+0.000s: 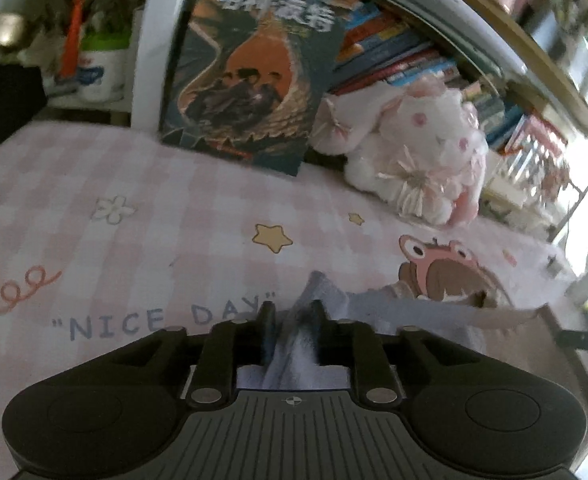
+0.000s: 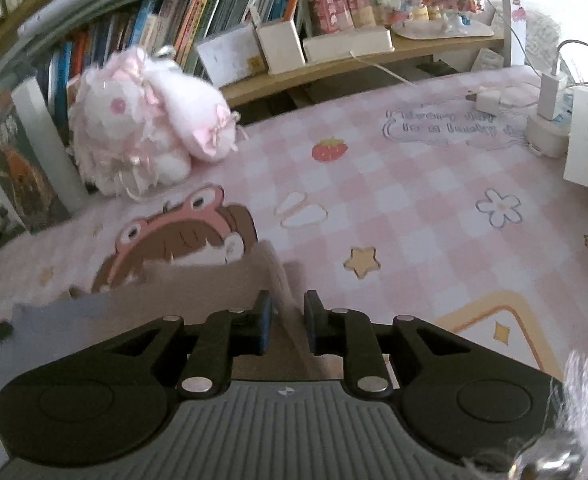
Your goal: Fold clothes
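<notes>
My left claw [image 1: 292, 322] is clamped on a bunched corner of the pale garment [image 1: 394, 310], lifted just above the pink checked surface [image 1: 134, 208]. My right claw [image 2: 288, 320] stands narrowly parted around the other edge of the garment [image 2: 198, 292]; whether the pads bite is unclear, probably not. Best to close the right fully, then draw both corners taut and level, clear of the plush toy [image 1: 414, 148], before folding.
</notes>
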Demonstrator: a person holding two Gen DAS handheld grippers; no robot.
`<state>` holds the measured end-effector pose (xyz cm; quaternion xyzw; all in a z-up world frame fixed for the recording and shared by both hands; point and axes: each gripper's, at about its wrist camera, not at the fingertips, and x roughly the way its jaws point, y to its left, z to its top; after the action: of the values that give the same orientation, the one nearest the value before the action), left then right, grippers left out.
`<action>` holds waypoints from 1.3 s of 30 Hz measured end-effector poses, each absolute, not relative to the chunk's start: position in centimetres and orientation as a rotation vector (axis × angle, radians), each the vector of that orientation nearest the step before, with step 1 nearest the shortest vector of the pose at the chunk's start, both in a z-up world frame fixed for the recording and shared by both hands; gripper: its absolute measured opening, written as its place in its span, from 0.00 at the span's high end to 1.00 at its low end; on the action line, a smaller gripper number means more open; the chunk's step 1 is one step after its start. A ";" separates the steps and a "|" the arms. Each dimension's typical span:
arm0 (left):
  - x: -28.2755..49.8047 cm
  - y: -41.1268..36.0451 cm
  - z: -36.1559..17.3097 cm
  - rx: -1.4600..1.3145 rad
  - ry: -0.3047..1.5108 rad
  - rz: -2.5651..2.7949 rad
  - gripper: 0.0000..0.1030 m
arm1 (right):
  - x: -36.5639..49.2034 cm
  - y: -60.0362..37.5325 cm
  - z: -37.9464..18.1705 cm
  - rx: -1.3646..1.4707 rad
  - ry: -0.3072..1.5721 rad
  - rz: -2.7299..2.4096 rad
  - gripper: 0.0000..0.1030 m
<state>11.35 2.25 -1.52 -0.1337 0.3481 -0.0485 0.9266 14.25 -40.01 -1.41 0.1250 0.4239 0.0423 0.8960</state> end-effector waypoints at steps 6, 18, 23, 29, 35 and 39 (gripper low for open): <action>11.1 4.5 -2.2 -0.433 0.714 -0.053 0.98 | 14.6 -39.9 -2.3 0.231 0.911 0.070 0.87; 10.6 4.8 -1.5 -0.437 0.716 0.055 0.74 | 14.3 -40.3 -2.0 0.253 0.899 0.058 0.77; 7.0 4.4 0.6 -0.406 0.660 0.084 0.70 | 12.7 -40.7 -0.5 0.256 0.856 0.101 0.71; 2.0 2.5 1.1 -0.447 0.648 0.163 0.70 | 10.2 -41.2 0.7 0.186 0.837 0.189 0.71; -1.9 -1.3 1.3 -0.469 0.662 0.220 0.68 | 7.2 -41.9 1.2 0.080 0.827 0.297 0.65; -3.4 -4.2 1.4 -0.470 0.670 0.238 0.68 | 5.5 -42.8 1.0 0.038 0.833 0.363 0.65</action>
<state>-3.37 -4.21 1.44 -0.2281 0.3250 0.1156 0.9105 5.51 -42.78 0.98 0.0182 0.4022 0.1751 0.8985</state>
